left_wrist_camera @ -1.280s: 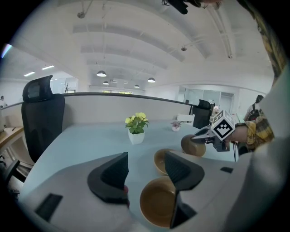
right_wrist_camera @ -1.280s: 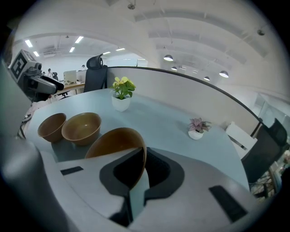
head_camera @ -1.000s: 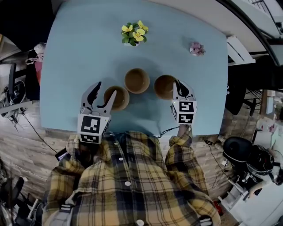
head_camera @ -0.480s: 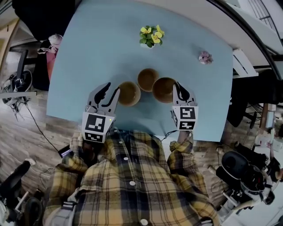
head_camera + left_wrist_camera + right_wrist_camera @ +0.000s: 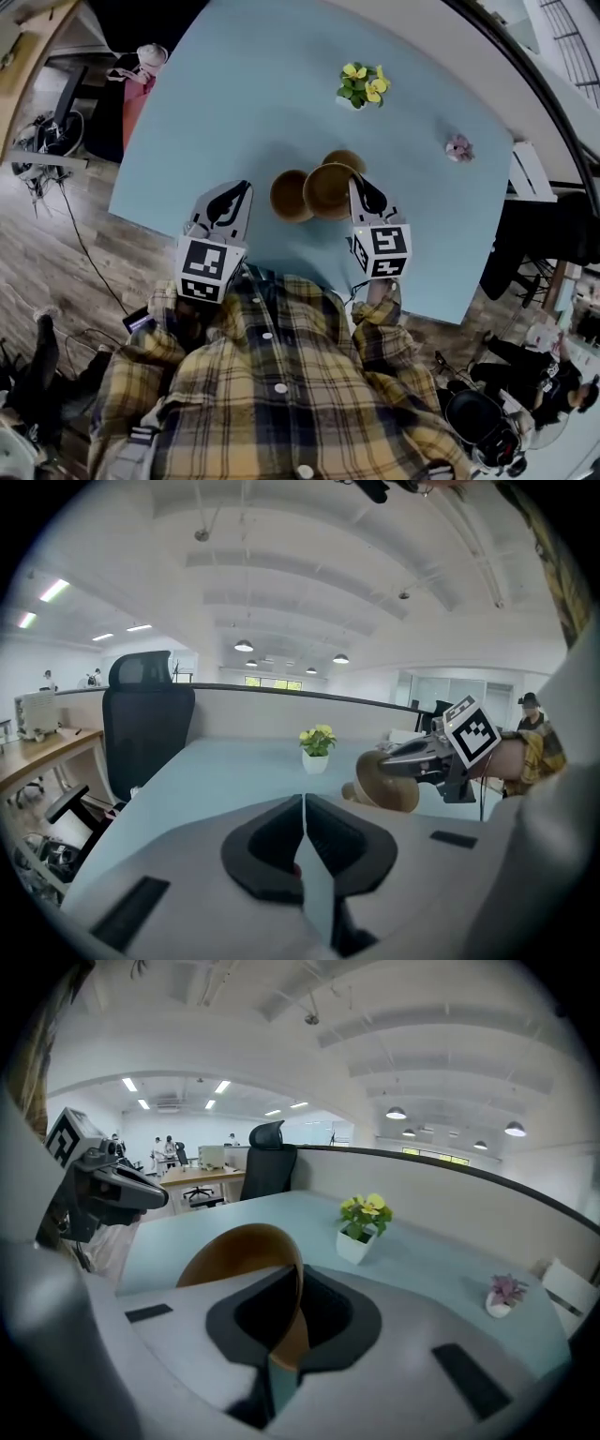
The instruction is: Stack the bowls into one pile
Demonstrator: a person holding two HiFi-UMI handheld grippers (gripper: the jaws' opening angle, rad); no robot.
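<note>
While right gripper jaws clamp the held bowl by its rim, next bowl sits just left; left gripper jaws just closed, empty.

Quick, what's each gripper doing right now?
Left gripper: just closed, nothing in it.
Right gripper: closed on the rim of a brown bowl.
</note>
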